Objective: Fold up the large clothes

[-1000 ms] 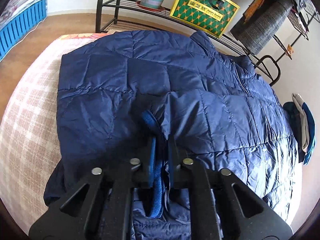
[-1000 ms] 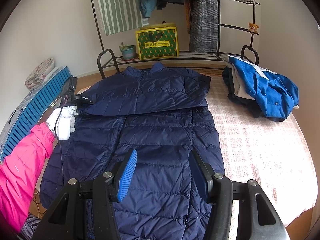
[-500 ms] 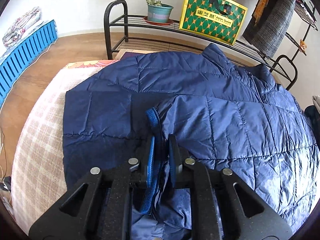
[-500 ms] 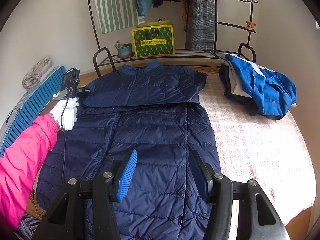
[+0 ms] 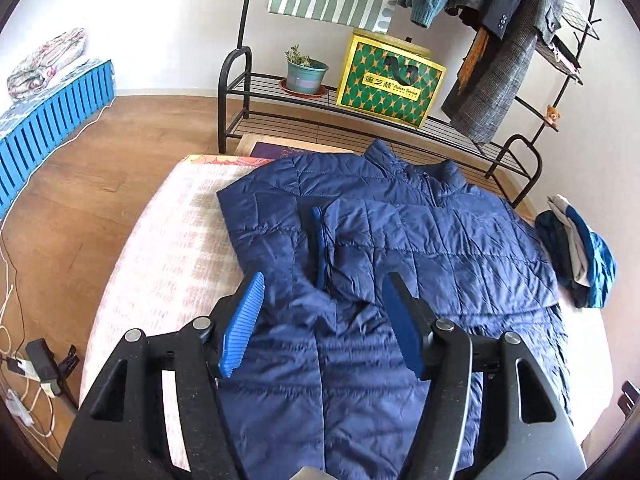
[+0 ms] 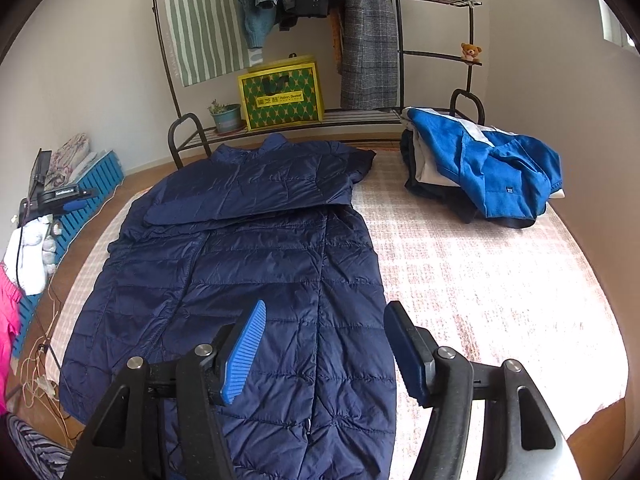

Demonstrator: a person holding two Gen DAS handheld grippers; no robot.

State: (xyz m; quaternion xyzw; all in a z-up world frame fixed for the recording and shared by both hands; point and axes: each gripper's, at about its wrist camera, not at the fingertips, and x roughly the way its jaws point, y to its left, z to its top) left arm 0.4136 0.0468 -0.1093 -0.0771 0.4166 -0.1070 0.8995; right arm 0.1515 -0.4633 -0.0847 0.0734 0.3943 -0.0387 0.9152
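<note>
The navy quilted coat lies flat on the checked bedspread, puffy and stitched in squares, one sleeve folded across its chest with the ribbed cuff just ahead of my left gripper. That gripper hangs above it with jaws spread wide, holding nothing. My right gripper hovers over the coat's lower half, equally wide and empty. My tools hide the hem. A blue-and-white clothes pile sits off to the right.
</note>
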